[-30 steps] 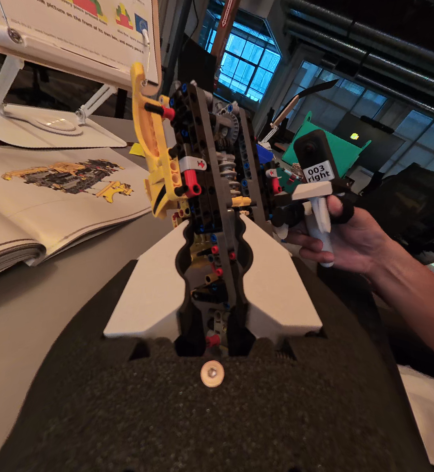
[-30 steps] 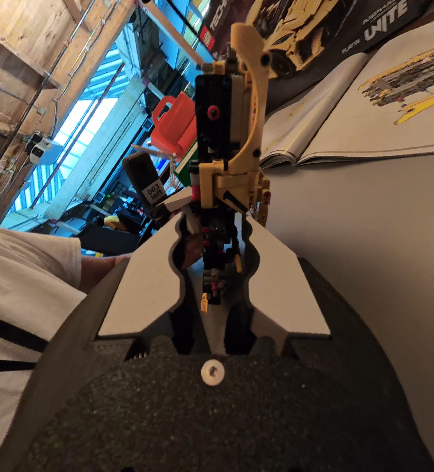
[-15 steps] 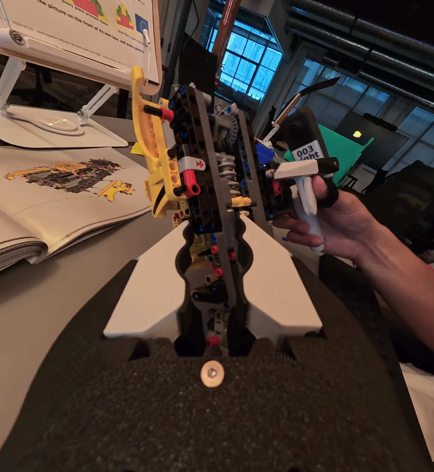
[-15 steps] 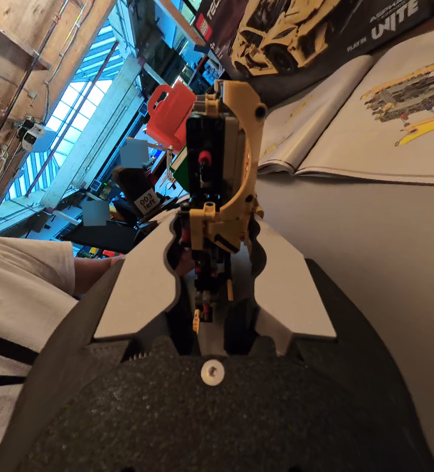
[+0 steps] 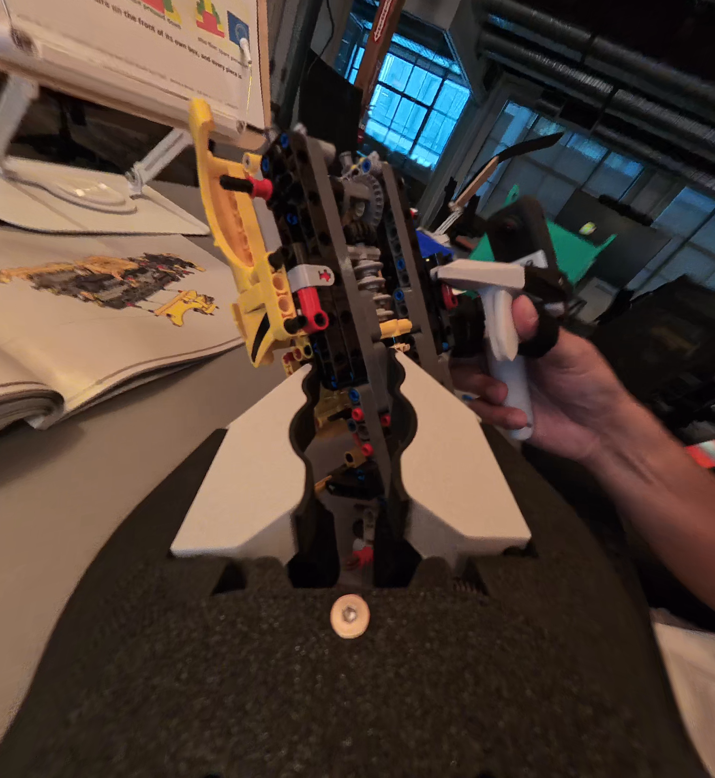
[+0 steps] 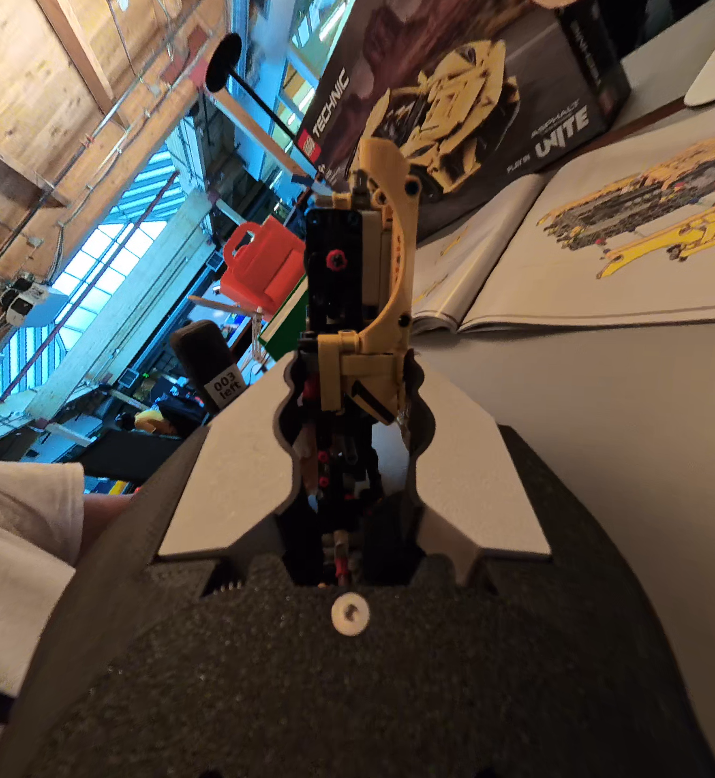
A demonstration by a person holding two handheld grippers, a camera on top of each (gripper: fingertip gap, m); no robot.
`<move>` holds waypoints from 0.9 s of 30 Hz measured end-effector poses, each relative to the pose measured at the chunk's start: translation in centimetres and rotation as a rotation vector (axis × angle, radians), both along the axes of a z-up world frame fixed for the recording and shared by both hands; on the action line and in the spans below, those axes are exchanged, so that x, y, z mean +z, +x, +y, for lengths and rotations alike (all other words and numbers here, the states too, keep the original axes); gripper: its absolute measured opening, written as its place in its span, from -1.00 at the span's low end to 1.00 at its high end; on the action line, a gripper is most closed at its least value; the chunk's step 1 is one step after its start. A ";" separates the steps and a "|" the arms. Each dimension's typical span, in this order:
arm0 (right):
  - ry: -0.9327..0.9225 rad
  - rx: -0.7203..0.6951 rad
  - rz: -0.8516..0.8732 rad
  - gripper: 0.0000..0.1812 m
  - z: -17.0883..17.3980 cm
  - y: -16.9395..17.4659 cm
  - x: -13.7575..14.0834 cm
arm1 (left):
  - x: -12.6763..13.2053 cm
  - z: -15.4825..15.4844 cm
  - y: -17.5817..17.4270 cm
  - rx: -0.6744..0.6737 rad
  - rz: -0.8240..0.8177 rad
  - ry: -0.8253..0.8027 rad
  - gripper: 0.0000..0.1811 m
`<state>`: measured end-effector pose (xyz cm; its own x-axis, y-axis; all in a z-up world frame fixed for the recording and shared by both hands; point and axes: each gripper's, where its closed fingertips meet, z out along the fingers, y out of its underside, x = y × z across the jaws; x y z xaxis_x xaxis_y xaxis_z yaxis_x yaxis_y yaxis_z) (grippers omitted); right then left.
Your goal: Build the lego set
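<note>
Standing upright between the fingers of the left tongs, the half-built lego model is clamped low on its grey and black frame, its upper part rising well past the fingertips. A yellow curved piece is fixed to the model's left side, with red and blue pins dotted along the frame. To the right of the left tongs, a hand grips the white handle of the right tongs.

From their own camera, the right tongs have the same model between their fingers, yellow piece on the right; the fingers sit close on either side, but I cannot tell whether they press it.

An open instruction book lies on the grey table left of the left tongs. The set's box stands beyond the right tongs.
</note>
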<state>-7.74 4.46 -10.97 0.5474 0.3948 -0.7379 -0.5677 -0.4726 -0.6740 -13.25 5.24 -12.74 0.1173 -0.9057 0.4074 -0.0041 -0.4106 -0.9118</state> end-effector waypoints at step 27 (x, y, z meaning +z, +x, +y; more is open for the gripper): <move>0.147 0.327 0.118 -0.41 0.1 -2.7 4.3 | 2.7 1.6 -1.4 -0.367 -0.563 -0.952 -0.66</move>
